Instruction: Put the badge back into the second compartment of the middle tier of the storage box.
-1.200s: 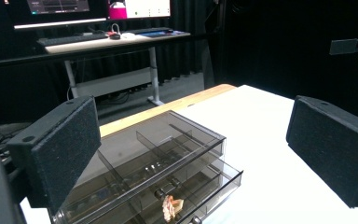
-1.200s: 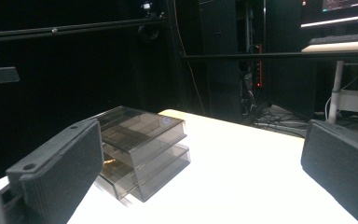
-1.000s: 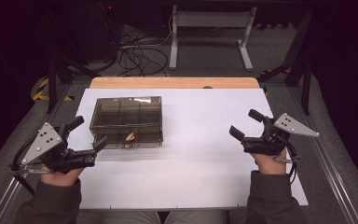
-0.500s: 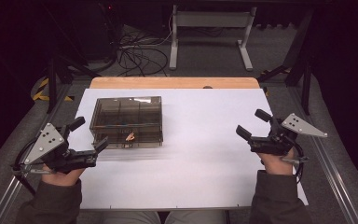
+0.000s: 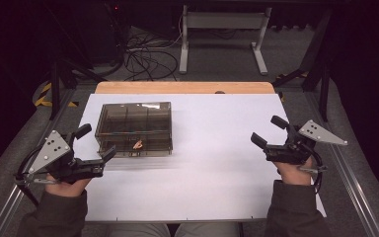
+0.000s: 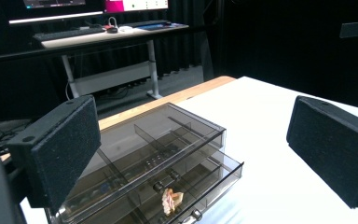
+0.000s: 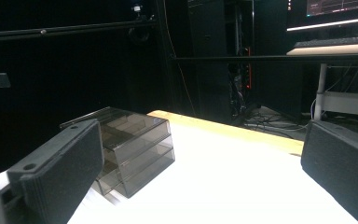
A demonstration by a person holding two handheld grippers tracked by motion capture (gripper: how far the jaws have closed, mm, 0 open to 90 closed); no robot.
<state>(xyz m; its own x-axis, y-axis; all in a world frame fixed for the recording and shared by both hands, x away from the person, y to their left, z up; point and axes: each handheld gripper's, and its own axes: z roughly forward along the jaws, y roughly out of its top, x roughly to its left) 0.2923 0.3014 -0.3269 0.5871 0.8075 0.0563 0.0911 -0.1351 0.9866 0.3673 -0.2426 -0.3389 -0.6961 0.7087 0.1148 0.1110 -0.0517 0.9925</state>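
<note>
The jaws of the left gripper are spread wide and empty, held just beside the smoked drawer box at the table's left. Those of the right gripper gape too, well apart from it. An approach seems in hand; next, the drawer knob must be reached.

The high view looks forward and down on the tabletop from above, while both gripper views look low and near — all share the drawer box.
</note>
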